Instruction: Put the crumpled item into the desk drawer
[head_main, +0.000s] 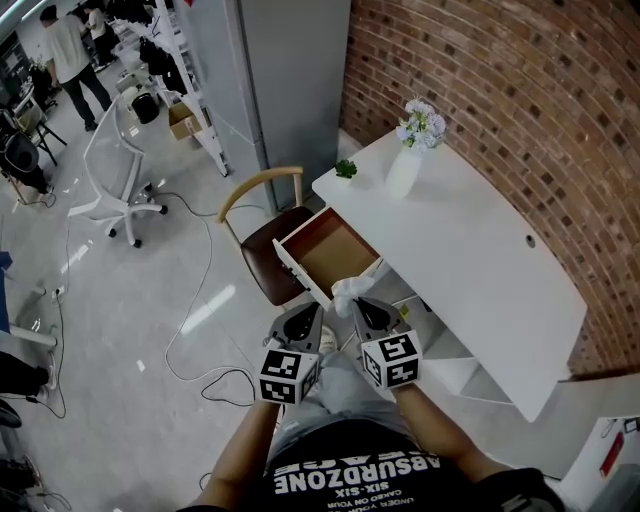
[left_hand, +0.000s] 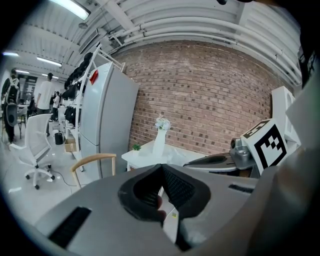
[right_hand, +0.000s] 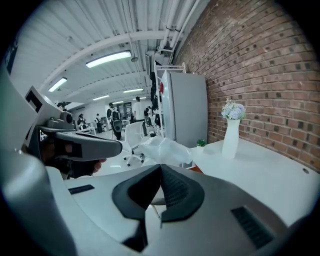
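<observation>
Carry the wad, pinched by fingers of the right gripper, fully over the drawer before releasing; the left gripper has fingers pressed together.

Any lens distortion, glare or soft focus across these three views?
Head view: evenly lit and sharp, but the brick wall and white desk edge bow from wide-angle distortion. Left gripper view: fisheye with black corners; the left claw is soft up close, and the ceiling light is blown out. Right gripper view: same black vignette; the ceiling light strip is clipped, and the crumpled white item at the right claw is slightly blurred.
</observation>
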